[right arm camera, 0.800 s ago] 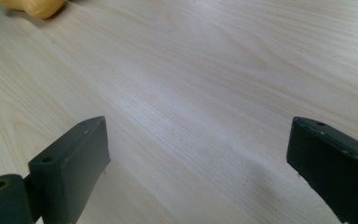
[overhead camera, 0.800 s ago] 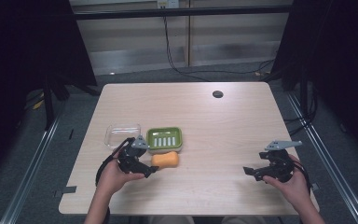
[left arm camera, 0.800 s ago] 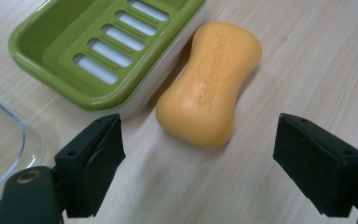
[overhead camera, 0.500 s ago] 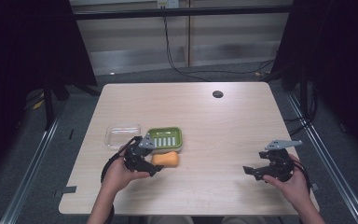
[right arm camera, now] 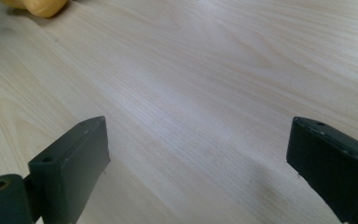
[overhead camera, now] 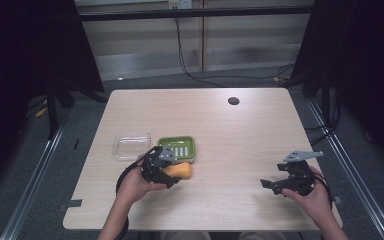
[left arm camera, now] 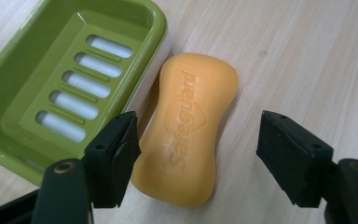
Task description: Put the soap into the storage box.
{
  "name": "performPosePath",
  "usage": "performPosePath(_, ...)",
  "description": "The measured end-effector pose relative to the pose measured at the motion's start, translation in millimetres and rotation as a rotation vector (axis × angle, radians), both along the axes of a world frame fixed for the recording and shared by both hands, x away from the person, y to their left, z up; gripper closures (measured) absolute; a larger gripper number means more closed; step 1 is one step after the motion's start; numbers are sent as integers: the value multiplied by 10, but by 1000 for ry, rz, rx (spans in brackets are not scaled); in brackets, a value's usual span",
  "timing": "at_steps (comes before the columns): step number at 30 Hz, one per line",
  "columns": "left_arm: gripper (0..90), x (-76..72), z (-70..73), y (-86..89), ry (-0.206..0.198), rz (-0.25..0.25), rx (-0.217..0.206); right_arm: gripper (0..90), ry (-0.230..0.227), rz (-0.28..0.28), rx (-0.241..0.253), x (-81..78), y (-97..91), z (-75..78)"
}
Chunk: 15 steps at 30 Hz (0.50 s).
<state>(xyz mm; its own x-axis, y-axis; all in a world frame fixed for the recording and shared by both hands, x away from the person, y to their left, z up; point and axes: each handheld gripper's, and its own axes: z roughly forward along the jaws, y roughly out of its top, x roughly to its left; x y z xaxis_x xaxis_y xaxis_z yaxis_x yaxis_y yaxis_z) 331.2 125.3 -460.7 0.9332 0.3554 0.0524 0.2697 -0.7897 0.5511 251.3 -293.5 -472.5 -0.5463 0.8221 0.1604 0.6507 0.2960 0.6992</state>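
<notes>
Since the earlier frame, the left gripper (left arm camera: 198,161) has slid forward over the orange soap bar (left arm camera: 189,128), jaws apart astride its width; its long axis runs away between them, beside the green soap dish (left arm camera: 42,79). Well right, the right gripper (overhead camera: 280,183) rests open.
</notes>
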Motion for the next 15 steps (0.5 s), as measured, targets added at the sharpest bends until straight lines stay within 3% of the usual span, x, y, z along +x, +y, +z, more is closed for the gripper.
performPosePath(8,378,4,-19,-34,-15,-21,11,52,3,-4,-4,-3,-3,-3)
performPosePath(15,404,27,-73,-64,14,-7,45,52,5,2,-1,9,10,-3)
